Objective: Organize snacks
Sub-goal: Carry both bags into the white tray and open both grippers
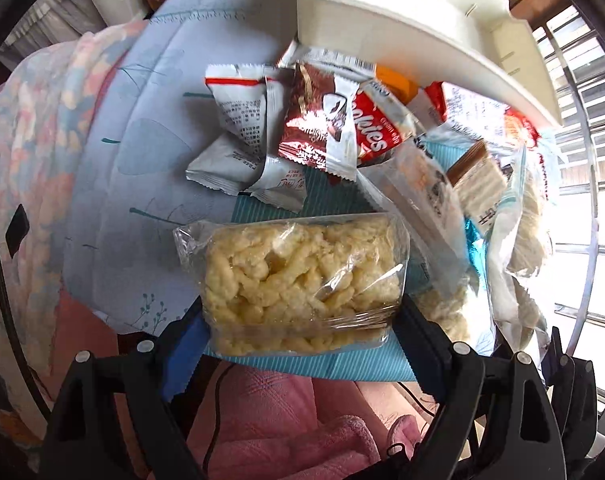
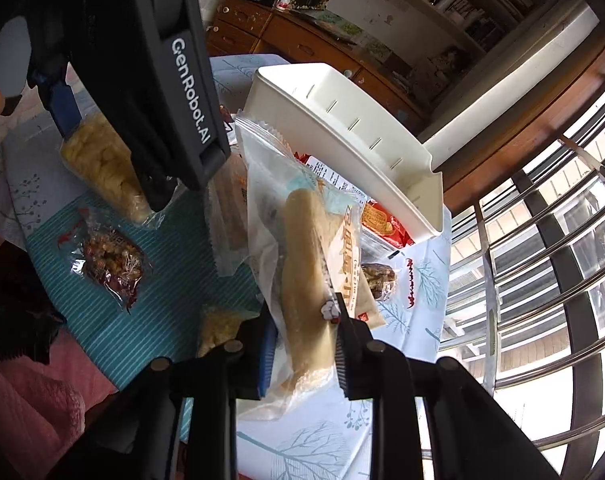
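At six o'clock of the left wrist view, between the left gripper's (image 1: 302, 320) closed pads, hung a clear-wrapped puffed yellow snack block (image 1: 298, 280): light, crushable, slippery-filmed, best held across its short sides; right gripper (image 2: 302, 344) clamped a translucent pale-roll packet (image 2: 302, 280).

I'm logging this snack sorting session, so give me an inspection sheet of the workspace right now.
Surface: pale leaf-print cloth with a teal striped mat on it.
Job's things: clear pack of puffed snack; pale wrapped roll; white basket, no snack seen inside it.
Clutter: loose packets, including a red cookies pack and a nut pack.
Grippers: left tongs shut on the puffed snack; right tongs shut on the roll.
Cables: dark cord below the mat.
Surroundings: wooden drawers, window bars.
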`<state>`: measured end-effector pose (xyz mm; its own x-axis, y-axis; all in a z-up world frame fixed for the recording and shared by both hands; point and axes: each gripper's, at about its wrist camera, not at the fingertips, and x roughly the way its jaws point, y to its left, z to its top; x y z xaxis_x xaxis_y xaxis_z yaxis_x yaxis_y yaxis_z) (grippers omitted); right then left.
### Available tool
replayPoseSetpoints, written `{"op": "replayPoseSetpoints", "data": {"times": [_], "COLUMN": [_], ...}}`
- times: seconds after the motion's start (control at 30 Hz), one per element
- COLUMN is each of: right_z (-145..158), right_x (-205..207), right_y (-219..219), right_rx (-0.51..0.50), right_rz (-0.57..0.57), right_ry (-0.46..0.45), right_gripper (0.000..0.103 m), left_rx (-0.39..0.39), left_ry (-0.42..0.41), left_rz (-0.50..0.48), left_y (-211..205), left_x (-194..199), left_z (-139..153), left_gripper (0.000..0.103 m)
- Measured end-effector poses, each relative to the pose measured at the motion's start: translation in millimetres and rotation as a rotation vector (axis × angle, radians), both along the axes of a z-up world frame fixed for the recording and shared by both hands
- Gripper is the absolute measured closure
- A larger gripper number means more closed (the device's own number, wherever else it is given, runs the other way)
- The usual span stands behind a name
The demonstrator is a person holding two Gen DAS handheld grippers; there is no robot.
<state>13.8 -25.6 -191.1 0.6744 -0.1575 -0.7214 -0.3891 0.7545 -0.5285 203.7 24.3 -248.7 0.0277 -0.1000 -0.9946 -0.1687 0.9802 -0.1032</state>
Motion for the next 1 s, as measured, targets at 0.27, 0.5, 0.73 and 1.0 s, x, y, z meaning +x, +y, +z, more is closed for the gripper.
{"op": "replayPoseSetpoints", "data": {"times": [0.27, 0.5, 0.73, 1.0], "right_z": [25, 49, 72, 91], "right_x": [-13, -11, 12, 52], "right_y": [-1, -2, -5, -2], "right_rx": [0.004, 0.003, 0.012, 0.016], "right_rz": [0.056, 0.087, 0.104, 0.099], "right_ry": [-0.098, -0.192, -0.272, -0.332], "right_gripper": [0.078, 0.078, 0.078, 0.078], "left_rx": [-0.001, 0.002, 0.001, -0.001], "left_ry": [-0.145, -0.309, -0.432, -0.537], "left_rz": [0.035, 0.036, 0.005, -0.048], "left_y": [6, 20, 21, 19], "left_x": [-62, -87, -71, -30], "left_z": [60, 132, 178, 203], "left_gripper": [0.016, 0.016, 0.016, 0.016]}}
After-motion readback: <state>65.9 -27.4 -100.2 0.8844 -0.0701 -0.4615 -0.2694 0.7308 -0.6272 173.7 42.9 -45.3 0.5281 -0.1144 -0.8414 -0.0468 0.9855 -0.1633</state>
